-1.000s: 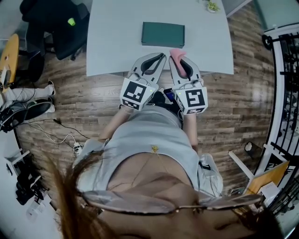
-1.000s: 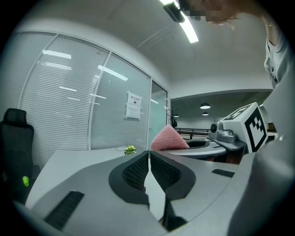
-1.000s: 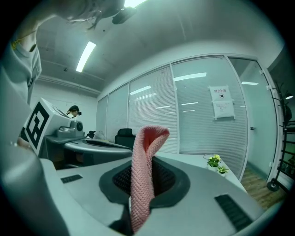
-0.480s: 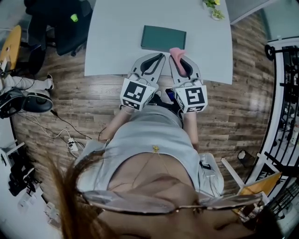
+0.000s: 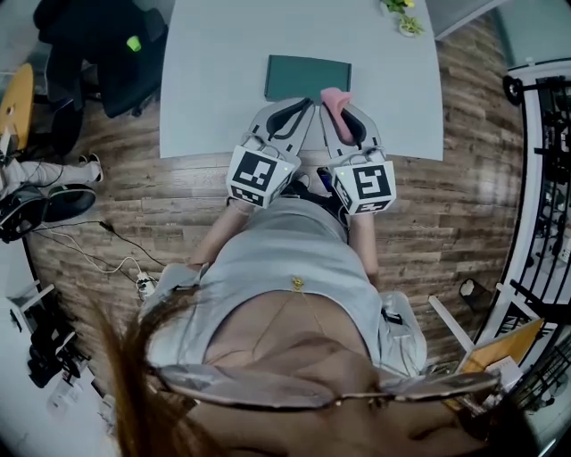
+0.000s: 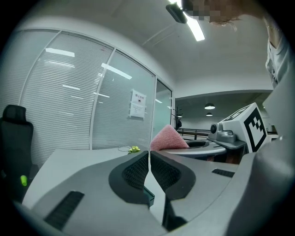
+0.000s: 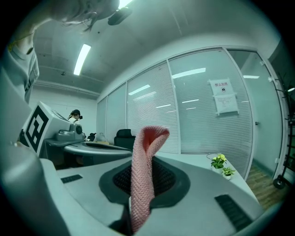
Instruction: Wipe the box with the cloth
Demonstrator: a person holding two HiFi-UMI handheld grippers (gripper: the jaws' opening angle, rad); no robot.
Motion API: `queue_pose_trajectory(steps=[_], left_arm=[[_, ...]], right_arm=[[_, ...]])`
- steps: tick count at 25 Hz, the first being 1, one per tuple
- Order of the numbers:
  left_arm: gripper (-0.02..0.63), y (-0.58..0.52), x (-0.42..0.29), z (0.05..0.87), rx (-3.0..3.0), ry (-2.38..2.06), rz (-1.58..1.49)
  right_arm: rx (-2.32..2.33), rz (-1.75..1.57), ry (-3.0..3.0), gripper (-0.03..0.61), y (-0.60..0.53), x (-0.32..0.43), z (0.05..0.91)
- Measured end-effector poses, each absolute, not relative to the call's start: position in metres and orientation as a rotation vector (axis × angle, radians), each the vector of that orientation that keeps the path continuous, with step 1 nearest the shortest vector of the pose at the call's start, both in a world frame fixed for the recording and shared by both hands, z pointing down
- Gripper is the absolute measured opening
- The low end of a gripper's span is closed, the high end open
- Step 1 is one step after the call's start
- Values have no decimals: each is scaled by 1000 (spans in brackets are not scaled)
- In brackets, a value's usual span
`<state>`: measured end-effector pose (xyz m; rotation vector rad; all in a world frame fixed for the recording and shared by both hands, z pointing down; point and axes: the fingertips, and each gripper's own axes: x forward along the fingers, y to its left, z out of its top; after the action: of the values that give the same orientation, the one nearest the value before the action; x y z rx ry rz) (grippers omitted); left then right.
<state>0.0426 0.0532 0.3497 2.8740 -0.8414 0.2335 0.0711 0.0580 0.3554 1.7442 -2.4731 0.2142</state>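
A dark green flat box point(image 5: 308, 78) lies on the pale grey table point(image 5: 214, 80), near its front edge. My left gripper point(image 5: 307, 106) is shut and empty, its tips just short of the box's front side. In the left gripper view the jaws point(image 6: 149, 155) meet, and a sliver of the box point(image 6: 148, 194) shows below them. My right gripper point(image 5: 339, 105) is shut on a pink knitted cloth point(image 5: 334, 96), which sticks up past its tips by the box's right front corner. The cloth point(image 7: 144, 175) stands folded between the right jaws point(image 7: 143, 182).
A black office chair point(image 5: 105, 52) stands at the table's left end. A small potted plant point(image 5: 399, 12) sits at the table's far right. A metal rack point(image 5: 544, 134) is on the right, and cables point(image 5: 116, 259) lie on the wooden floor at the left.
Both grippers have moved forward over the table's front edge toward the box. The cloth's tip is now level with the box's near side.
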Motion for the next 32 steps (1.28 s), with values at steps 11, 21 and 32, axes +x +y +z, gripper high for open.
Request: queue_pose_trajectory(steps=[11, 21, 32], left_arm=[[37, 10, 48, 346, 2927, -732, 228], [37, -19, 42, 355, 2914, -672, 209], [37, -42, 27, 369, 2909, -655, 207]], right_arm=[[1818, 214, -2383, 52, 16, 78, 356], [1854, 222, -2303, 52, -7, 76, 367], [1911, 233, -2218, 52, -21, 76, 383]])
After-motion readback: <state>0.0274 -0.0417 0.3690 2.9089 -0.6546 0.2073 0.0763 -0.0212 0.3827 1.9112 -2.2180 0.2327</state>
